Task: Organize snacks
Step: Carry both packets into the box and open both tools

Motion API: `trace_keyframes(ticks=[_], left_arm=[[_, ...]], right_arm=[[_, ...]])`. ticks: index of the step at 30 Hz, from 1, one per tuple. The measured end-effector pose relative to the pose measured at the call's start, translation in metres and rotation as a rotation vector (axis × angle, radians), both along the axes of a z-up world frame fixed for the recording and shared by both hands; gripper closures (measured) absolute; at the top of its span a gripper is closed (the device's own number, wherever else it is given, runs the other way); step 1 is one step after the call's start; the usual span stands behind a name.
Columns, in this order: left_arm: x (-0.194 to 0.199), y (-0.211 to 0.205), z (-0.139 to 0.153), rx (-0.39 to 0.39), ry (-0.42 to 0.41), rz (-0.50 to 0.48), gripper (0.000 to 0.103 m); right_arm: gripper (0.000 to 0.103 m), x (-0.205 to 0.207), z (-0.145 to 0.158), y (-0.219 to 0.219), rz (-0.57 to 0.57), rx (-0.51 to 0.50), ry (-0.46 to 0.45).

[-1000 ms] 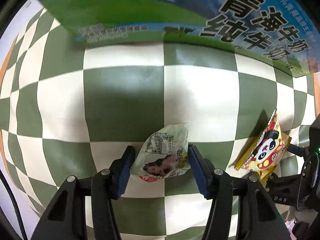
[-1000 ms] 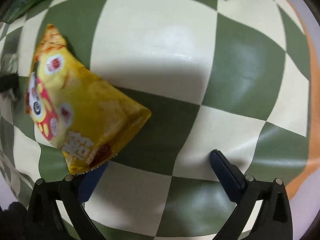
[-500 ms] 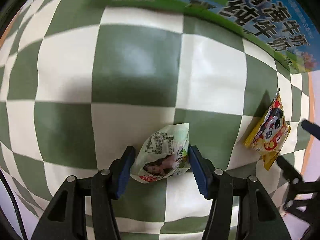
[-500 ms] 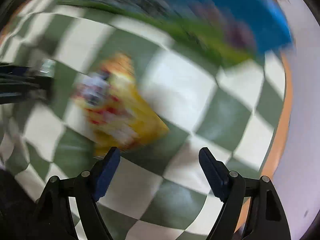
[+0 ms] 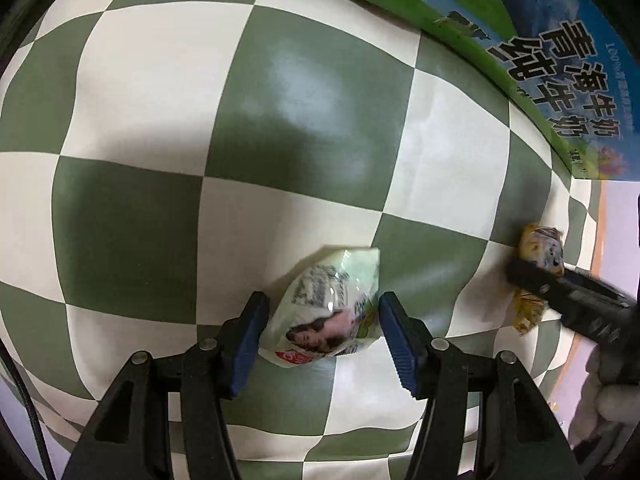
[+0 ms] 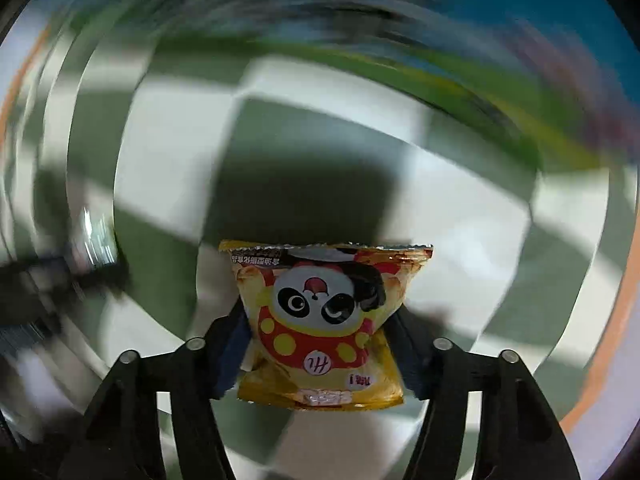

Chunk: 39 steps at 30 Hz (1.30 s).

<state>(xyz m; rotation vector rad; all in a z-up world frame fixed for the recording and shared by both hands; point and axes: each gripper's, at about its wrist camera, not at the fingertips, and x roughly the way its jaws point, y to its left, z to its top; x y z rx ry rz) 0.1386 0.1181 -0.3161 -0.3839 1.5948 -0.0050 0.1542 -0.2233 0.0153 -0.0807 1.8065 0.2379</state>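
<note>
Your left gripper [image 5: 320, 316] pointed almost straight down over the checkered tablecloth [image 5: 152, 208] and had the pale green snack packet [image 5: 326, 312] sitting between its 2 blue pads [image 5: 250, 336]. The jaws had just eased open a touch; the pads sat right at the packet's sides, and I can't tell whether they pressed on it. Over on the right, your right gripper [image 6: 320, 344] had just been closing, and it pinched the yellow panda snack bag [image 6: 324, 324] across its middle, pads squeezed into both sides. The bag hung upside down in that view, crimped edge away from the camera, above the cloth. From the left camera you could see that same bag near the cloth's right edge. The milk carton box [image 5: 540, 40] lay along the far edge of the cloth. The right view was badly blurred around the bag.
</note>
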Motion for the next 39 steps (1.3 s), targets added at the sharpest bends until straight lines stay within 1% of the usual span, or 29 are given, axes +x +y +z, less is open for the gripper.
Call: trace_keyframes(ticks=[1, 2, 3, 4, 6, 7, 9, 10, 11, 12, 14, 15, 16, 17, 19, 22, 23, 27, 30, 32, 34, 36, 37, 39], left_arm=[[0.006, -0.008, -0.002, 0.001, 0.001, -0.006, 0.042], [0.017, -0.005, -0.011, -0.002, 0.003, -0.013, 0.039], [0.019, -0.006, -0.012, -0.004, 0.005, -0.022, 0.033], [0.021, -0.009, -0.012, 0.004, 0.008, -0.034, 0.031], [0.023, -0.016, -0.009, 0.039, 0.014, -0.058, 0.031], [0.023, -0.019, -0.010, 0.056, 0.014, -0.065, 0.031], [0.022, -0.024, -0.009, 0.082, 0.011, -0.064, 0.031], [0.022, -0.025, -0.009, 0.095, 0.012, -0.062, 0.034], [0.021, -0.029, -0.009, 0.116, 0.013, -0.061, 0.038], [0.022, -0.037, -0.008, 0.145, 0.011, -0.063, 0.046], [0.019, -0.044, -0.007, 0.162, 0.000, -0.062, 0.048], [0.018, -0.043, -0.006, 0.164, -0.003, -0.058, 0.048], [0.017, -0.043, -0.004, 0.167, -0.007, -0.055, 0.048], [0.016, -0.043, -0.003, 0.172, -0.010, -0.058, 0.048], [0.018, -0.052, 0.003, 0.183, -0.015, -0.068, 0.048], [0.021, -0.061, 0.013, 0.167, -0.016, -0.082, 0.048], [0.024, -0.068, 0.016, 0.160, -0.017, -0.087, 0.048], [0.033, -0.060, 0.045, 0.124, -0.046, -0.120, 0.048], [0.038, -0.066, 0.078, 0.089, -0.099, -0.146, 0.048], [0.046, -0.069, 0.105, 0.053, -0.144, -0.151, 0.048], [0.060, -0.073, 0.139, 0.019, -0.197, -0.155, 0.048], [0.077, -0.076, 0.170, -0.009, -0.247, -0.155, 0.048], [0.088, -0.077, 0.183, -0.017, -0.268, -0.157, 0.048], [0.107, -0.083, 0.198, -0.022, -0.301, -0.158, 0.048]], right_arm=[[0.039, 0.002, 0.001, -0.009, -0.069, 0.019, 0.022], [0.037, 0.004, 0.001, -0.017, -0.134, 0.052, 0.054], [0.035, 0.005, 0.001, -0.022, -0.173, 0.076, 0.082], [0.030, 0.006, 0.002, -0.025, -0.198, 0.098, 0.102], [0.023, 0.009, 0.011, -0.029, -0.202, 0.099, 0.081], [0.022, 0.011, 0.019, -0.030, -0.191, 0.093, 0.050], [0.022, 0.010, 0.023, -0.032, -0.171, 0.078, 0.030], [0.022, 0.003, 0.021, -0.034, -0.163, 0.067, 0.027], [0.022, 0.009, 0.026, -0.030, -0.160, 0.049, 0.025], [0.022, 0.007, 0.024, -0.030, -0.161, 0.034, 0.025], [0.022, 0.011, 0.019, -0.025, -0.172, 0.008, 0.026], [0.025, 0.010, 0.021, -0.027, -0.183, -0.004, 0.009], [0.033, 0.017, 0.017, -0.018, -0.183, -0.021, -0.009], [0.037, 0.012, 0.018, -0.012, -0.182, -0.038, -0.019], [0.044, 0.011, 0.026, -0.017, -0.203, -0.036, -0.043], [0.050, -0.002, 0.039, -0.018, -0.199, -0.024, -0.065], [0.050, -0.008, 0.045, -0.013, -0.195, -0.018, -0.071], [0.051, -0.011, 0.074, -0.012, -0.192, 0.023, -0.096], [0.051, 0.001, 0.108, -0.021, -0.201, 0.081, -0.120], [0.051, 0.010, 0.140, -0.022, -0.199, 0.126, -0.157], [0.051, 0.015, 0.164, -0.024, -0.197, 0.158, -0.193], [0.051, 0.019, 0.182, -0.033, -0.196, 0.199, -0.237], [0.051, 0.029, 0.186, -0.045, -0.197, 0.213, -0.254], [0.051, 0.048, 0.205, -0.044, -0.207, 0.243, -0.287]])
